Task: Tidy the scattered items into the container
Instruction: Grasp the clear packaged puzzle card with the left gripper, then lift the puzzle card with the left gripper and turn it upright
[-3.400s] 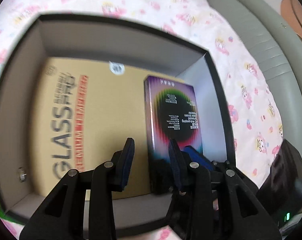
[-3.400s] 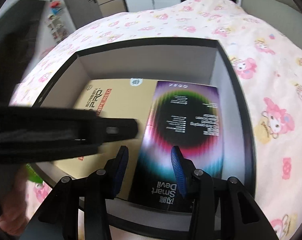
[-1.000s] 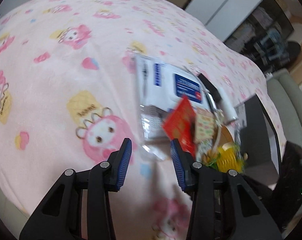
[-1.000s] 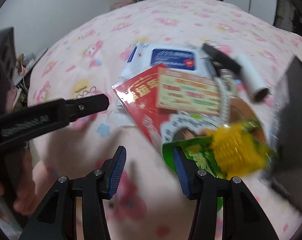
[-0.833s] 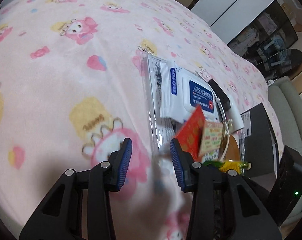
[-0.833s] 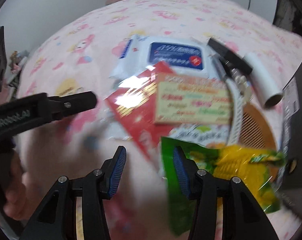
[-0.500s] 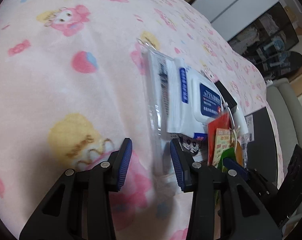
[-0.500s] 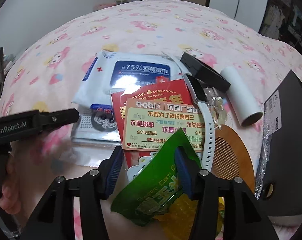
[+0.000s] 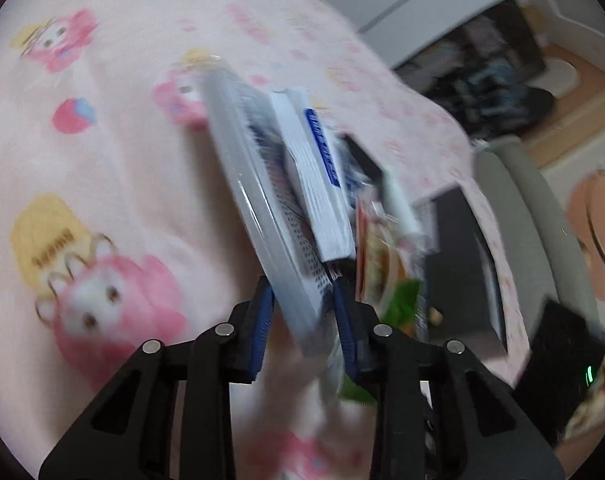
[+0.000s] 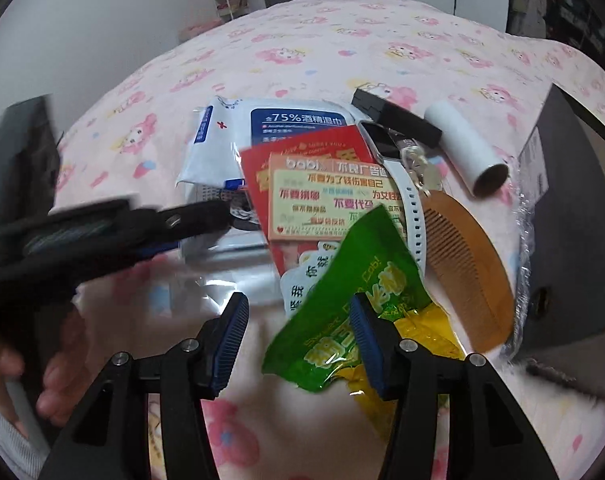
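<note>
Pile of scattered items beside dark container (image 10: 574, 216) untidied; left gripper (image 9: 304, 322) closing around clear flat packet (image 9: 258, 208); right gripper (image 10: 298, 334) parted, empty

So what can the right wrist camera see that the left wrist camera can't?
Only the right wrist view shows the wooden comb, the white tube, and the person's fingers. Only the left wrist view shows the grey sofa. Both show the pink blanket, the wipes pack, the green snack bag and the clear pouch. The left hand-held gripper is closing around that pouch; the right hand-held gripper is open over the snack bag.
</note>
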Demonstrator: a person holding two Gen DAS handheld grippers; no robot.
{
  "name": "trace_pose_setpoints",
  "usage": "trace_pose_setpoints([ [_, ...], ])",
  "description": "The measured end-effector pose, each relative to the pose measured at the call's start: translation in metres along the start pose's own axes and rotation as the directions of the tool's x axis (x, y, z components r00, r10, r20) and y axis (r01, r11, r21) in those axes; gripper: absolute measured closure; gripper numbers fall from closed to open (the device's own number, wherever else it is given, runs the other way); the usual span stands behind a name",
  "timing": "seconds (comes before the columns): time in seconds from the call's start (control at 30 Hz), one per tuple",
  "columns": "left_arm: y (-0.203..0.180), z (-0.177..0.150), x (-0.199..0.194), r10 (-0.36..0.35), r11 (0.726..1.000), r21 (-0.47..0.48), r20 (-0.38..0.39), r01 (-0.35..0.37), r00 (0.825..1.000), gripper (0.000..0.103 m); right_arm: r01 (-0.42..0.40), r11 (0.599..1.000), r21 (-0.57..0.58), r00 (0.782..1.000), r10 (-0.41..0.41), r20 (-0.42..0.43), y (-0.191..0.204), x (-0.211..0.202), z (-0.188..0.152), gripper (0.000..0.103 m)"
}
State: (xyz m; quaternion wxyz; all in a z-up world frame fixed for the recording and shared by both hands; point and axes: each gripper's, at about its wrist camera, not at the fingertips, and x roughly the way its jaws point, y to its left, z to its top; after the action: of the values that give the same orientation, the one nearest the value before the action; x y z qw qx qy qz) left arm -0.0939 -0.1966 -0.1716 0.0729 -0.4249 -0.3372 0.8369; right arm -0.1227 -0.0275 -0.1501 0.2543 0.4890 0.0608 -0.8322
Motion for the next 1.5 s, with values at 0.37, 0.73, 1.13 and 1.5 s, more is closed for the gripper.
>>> trace_pose_setpoints([
  [0.37, 0.018, 0.008, 0.039, 0.074, 0.995, -0.058, -0.054, -0.077, 0.996, 0.059, -0.009, 0.999, 0.036, 1.0, 0.009, 0.003, -0.006, -0.011, -0.005, 0.055],
  [0.73, -0.055, -0.004, -0.014, -0.029, 0.993, 0.115, 0.025, 0.026, 0.999, 0.074, -0.009, 0.998, 0.056, 0.999, 0.007, 0.034, -0.008, -0.03, -0.008, 0.055],
  [1.13, -0.035, -0.004, -0.011, 0.008, 1.0, 0.019, 0.047, -0.008, 0.999, 0.077, 0.018, 0.992, 0.129, 0.999, -0.024, 0.043, -0.029, -0.048, -0.016, 0.055],
  [1.5, 0.003, -0.045, -0.104, 0.086, 0.996, -0.028, 0.116, -0.083, 0.99, 0.078, -0.071, 0.993, 0.097, 0.995, 0.064, 0.073, -0.014, -0.063, -0.017, 0.055],
])
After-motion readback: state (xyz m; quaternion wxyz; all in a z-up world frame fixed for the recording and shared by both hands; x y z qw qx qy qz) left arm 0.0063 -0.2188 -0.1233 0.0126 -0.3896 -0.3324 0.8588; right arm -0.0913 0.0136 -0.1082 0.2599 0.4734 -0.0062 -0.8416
